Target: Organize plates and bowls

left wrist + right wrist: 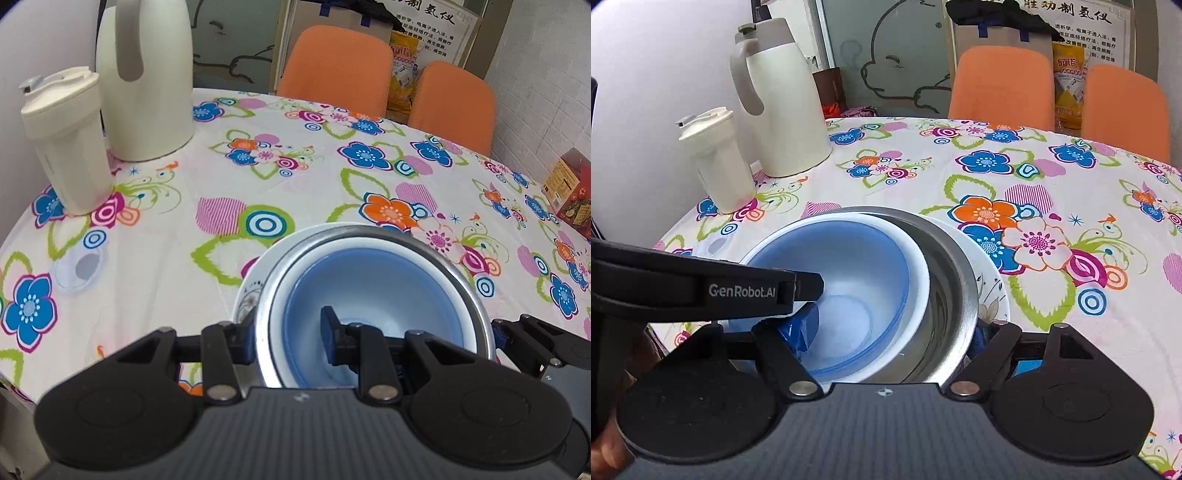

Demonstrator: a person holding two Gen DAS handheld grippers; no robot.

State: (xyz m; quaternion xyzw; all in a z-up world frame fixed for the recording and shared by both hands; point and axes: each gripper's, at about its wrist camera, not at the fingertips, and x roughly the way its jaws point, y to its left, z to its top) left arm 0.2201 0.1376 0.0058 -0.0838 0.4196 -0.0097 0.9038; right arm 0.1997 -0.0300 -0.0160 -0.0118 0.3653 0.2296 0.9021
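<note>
Stack sat near the front edge of the tabletop (221, 177), on a floral cloth. Order from below: patterned white plate (248, 291), steel bowl (476, 291), white bowl (275, 314), blue bowl (373, 280) innermost. In the right wrist view the white and blue bowls lay shifted toward the left wall of the steel bowl, with bare steel showing on the right.

Left claw (288, 332): narrow, straddling the near-left rims of the nested bowls, one blue-padded finger inside the blue bowl, the other outside the steel wall. Appeared clamped on the rims.

Right claw (890, 332): spread wider, one finger down inside the blue bowl, the other outside the steel bowl's right rim, above the plate. Could not tell whether its pads pressed on anything.

Back left: cream tumbler (64, 144) standing just beside a cream thermal jug (147, 92). Two orange chairs (336, 70) behind. Red printed box (570, 192) at the right edge.
</note>
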